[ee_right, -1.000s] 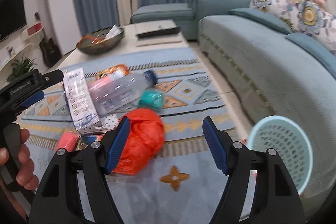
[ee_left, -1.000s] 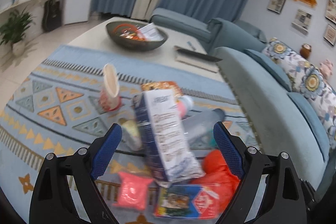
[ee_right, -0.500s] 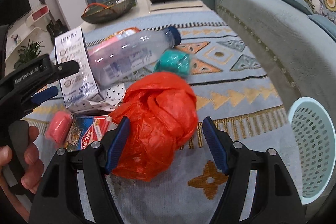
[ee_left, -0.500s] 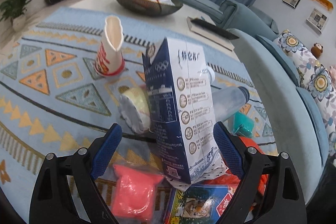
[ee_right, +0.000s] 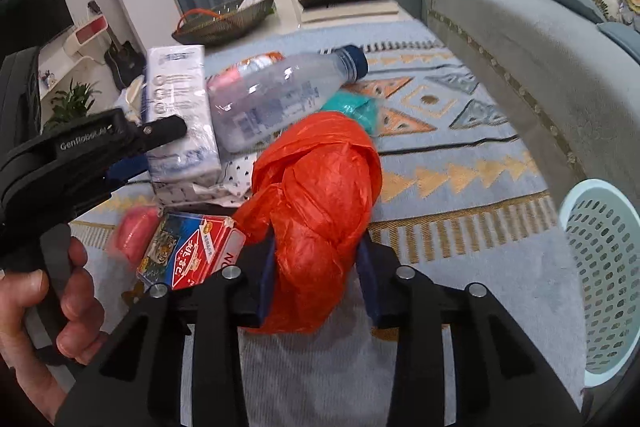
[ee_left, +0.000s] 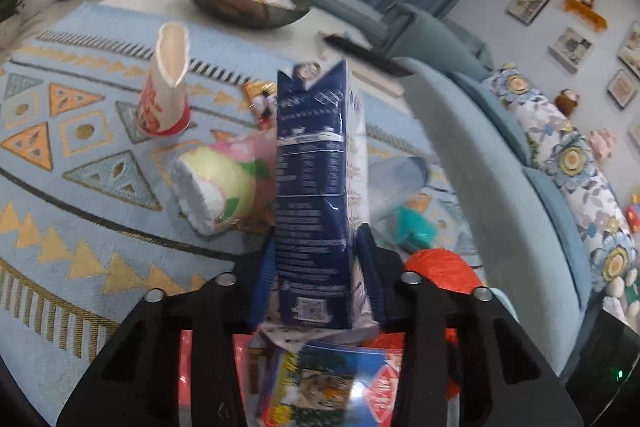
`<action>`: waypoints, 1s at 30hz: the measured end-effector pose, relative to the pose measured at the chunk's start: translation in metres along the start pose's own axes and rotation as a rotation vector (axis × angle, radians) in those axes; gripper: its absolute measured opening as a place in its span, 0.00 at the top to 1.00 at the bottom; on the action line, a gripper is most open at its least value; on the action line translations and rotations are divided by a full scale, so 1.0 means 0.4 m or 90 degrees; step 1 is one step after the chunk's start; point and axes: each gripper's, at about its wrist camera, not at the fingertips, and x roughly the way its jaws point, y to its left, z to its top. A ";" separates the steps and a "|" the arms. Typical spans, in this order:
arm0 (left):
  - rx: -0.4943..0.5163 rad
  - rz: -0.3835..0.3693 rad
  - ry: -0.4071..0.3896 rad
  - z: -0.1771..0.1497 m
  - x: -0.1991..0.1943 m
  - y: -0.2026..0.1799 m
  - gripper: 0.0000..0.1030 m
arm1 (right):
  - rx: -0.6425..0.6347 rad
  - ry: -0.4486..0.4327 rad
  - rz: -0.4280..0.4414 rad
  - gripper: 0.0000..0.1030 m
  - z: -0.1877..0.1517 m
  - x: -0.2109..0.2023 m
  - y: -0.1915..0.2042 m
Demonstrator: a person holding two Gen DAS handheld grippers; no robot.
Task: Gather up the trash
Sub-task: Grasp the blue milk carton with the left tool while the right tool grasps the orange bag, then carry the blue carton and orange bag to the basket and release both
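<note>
Jaws have just closed on both sides: your left gripper (ee_left: 318, 267) clamps the milk carton (ee_left: 316, 195); your right gripper (ee_right: 316, 275) apparently squeezes the orange bag (ee_right: 316, 203).

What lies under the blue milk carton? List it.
Under the milk carton lie a crumpled white dotted paper and a red-and-blue tiger-print box. Whatever is beneath those is covered.

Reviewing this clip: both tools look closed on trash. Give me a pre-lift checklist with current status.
1. Left tool closed on the milk carton, jaws just closed: ok.
2. Right tool closed on the orange bag, jaws just closed: ok.
3. Carton free of the pile beneath: cannot tell.
4. Clear bottle resting against the bag: cannot tell.
5. Basket in view, opening unobstructed: ok.
</note>
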 end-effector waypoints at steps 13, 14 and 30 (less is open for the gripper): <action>0.102 -0.068 -0.045 -0.018 -0.098 -0.168 0.68 | 0.070 -0.130 -0.057 0.69 0.008 -0.214 -0.090; 0.110 -0.076 -0.046 -0.022 -0.108 -0.183 0.68 | 0.083 -0.137 -0.061 0.69 0.003 -0.230 -0.103; 0.298 -0.044 0.190 -0.188 0.062 -0.328 0.67 | 0.203 -0.129 -0.120 0.69 -0.085 -0.291 -0.287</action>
